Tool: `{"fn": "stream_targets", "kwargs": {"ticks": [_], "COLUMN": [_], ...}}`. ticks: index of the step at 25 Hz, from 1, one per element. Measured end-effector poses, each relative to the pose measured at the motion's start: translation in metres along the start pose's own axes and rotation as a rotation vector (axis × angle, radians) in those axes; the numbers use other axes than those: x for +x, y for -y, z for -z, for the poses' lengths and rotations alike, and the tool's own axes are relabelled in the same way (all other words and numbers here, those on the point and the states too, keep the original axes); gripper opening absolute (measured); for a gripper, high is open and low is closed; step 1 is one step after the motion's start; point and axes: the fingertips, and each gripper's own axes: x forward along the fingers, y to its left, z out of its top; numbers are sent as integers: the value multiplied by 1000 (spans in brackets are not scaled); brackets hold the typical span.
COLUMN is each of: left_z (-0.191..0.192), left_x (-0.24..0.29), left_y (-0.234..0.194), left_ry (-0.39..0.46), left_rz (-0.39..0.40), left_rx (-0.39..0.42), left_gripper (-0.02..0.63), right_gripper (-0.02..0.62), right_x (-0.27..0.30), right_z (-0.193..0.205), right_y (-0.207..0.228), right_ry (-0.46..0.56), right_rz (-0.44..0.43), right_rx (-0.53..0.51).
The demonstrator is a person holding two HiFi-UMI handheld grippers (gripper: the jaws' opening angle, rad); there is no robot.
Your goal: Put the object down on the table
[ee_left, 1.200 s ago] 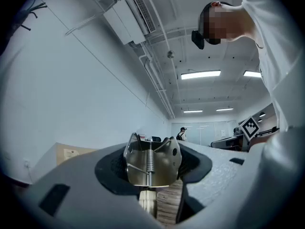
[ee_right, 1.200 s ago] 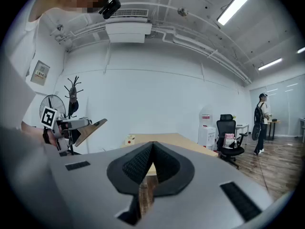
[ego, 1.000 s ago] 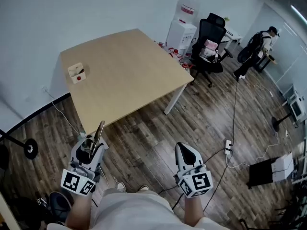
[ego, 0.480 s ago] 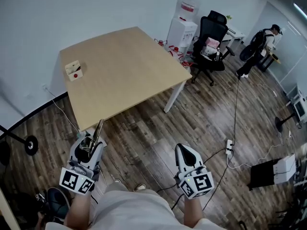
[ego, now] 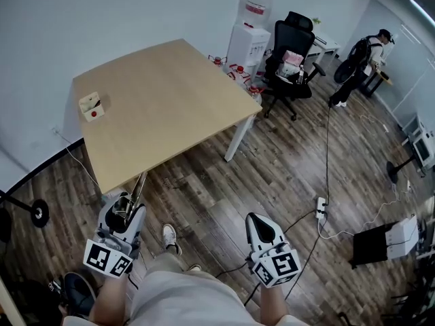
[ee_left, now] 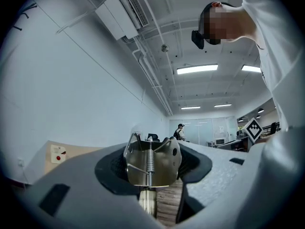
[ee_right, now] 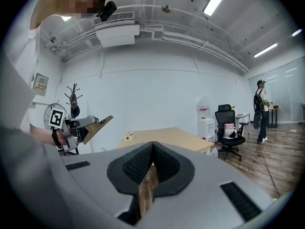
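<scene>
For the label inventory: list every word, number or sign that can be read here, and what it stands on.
No readable words or numbers.
Left claw cube and right claw cube: black-and-white square patterns, no letters.
Water dispenser: red label, too small to read.
Small box on the table: red dot, no legible print.
Clipboard in left claw: no print.

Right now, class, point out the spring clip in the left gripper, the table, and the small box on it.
spring clip (ee_left: 162, 168): left gripper view, its metal plate.
table (ego: 163, 107): head view, bare top.
small box (ego: 90, 105): head view, its top.
</scene>
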Motion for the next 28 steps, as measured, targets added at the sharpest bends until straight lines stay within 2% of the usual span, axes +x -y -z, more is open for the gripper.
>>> {"fn": "stream_targets", "kwargs": {"ticks": [8, 12, 16, 20, 25, 28], "left_z": [36, 35, 41, 46, 54, 61], "left_x": [65, 112, 158, 192, 222, 228], "left_y": [-51, -92, -135, -163, -185, -191], "left_ry": [-18, -8, -19, -35, -50, -56], "left_rz": [-25, -26, 7, 61, 104, 107], "left_rx": [-64, -73, -96, -116, -142, -165], "left_gripper": [210, 210, 210, 210, 210, 210], "right_gripper": [-3, -3, -3, -3, -3, -3], "right_x": [80, 149, 232, 293, 332, 342], "right_z": [7, -13, -41, -54, -54, -45], "right_y": [23, 39, 25, 13, 10, 21], "right_ry": [-91, -121, -96, -76, -109, -138], "right_rz": [-43, -66, -130, -144, -146, -113], "right_rx": [-21, -41, -78, -45, -44, -36]}}
